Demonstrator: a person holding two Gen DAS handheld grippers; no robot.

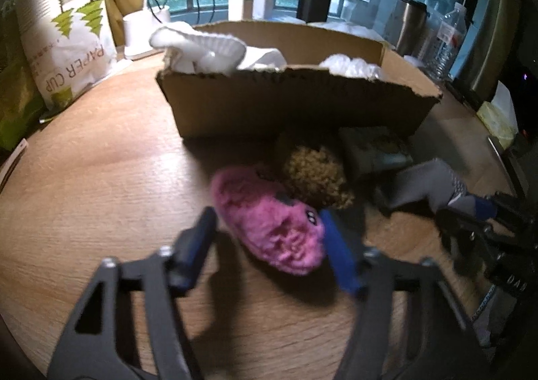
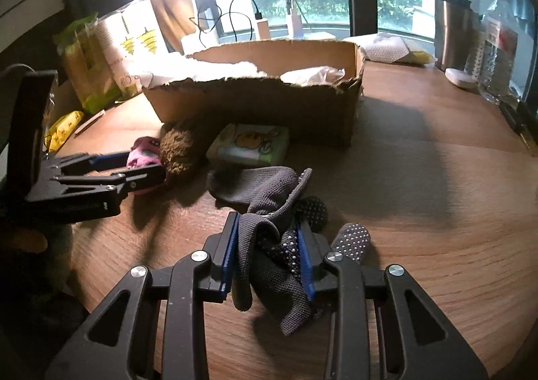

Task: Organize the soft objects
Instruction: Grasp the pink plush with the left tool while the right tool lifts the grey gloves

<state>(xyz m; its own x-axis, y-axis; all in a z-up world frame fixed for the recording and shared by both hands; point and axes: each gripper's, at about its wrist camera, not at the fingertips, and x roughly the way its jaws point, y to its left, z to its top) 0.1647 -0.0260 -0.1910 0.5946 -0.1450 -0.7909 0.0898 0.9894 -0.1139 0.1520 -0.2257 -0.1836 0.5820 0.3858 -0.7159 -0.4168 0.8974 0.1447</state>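
- Right gripper [image 2: 267, 250] is seen nearest the right wrist lens at 6 o'clock, its blue-padded jaws clamped on a bunched grey knitted sock with white grip dots [image 2: 269, 242]; part of the sock is draped on the round wooden table [image 2: 437, 212].
- Left gripper [image 1: 269, 245] is seen at 6 o'clock of the left wrist view, jaws apart and straddling a fluffy pink plush toy [image 1: 269, 222]; the right-hand pad seems to touch the toy, but no grip is made.
- Curly brown plush ball [image 1: 316, 175] is found touching the pink toy at its 1 o'clock, against the front of a torn brown cardboard box [image 1: 296, 101].
- Small printed tissue pack [image 2: 248, 143] is lying just beside the brown ball, at its 3 o'clock in the right wrist view, in front of the box.
- White soft cloths and crumpled plastic [image 1: 201, 50] are already held in the box, at 12 o'clock.
- Progress judged as partway: some soft items are boxed; sock, pink toy, brown ball and probably the tissue pack are left outside.
- Paper cup pack [image 1: 67, 40] at 10 o'clock is not involved.
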